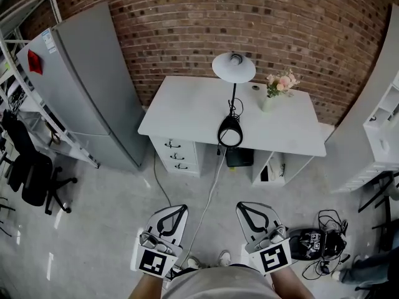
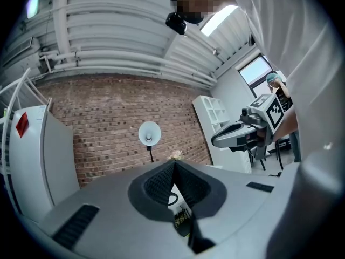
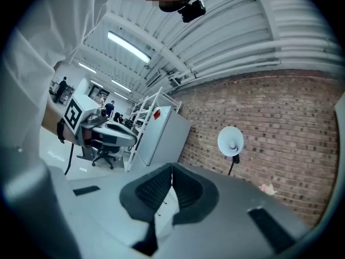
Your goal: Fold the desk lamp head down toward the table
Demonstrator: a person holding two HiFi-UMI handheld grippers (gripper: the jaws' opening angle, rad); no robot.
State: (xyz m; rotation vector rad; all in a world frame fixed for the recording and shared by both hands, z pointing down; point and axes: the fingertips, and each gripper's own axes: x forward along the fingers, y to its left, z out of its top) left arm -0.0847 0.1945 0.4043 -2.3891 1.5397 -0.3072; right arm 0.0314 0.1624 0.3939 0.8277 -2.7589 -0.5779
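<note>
White desk lamp (image 1: 233, 67), thin stem hard to trace, stands upright on the desk (image 1: 187, 108) by a brick wall (image 1: 187, 23). Left gripper (image 1: 177, 210) and right gripper (image 1: 248, 208), well apart from it, have jaws together, empty.

No word or number can be read. The red sticker (image 1: 35, 62) on the fridge (image 1: 87, 86) is too small, and the cubes on the left gripper (image 1: 179, 209) and right gripper (image 1: 242, 208) bear only black-and-white square patterns.

Level and side by side: left hand-held gripper (image 1: 180, 210), right hand-held gripper (image 1: 241, 207).
Both point forward, a little apart from each other, each with its jaws pressed together at the tips and nothing between them.
</note>
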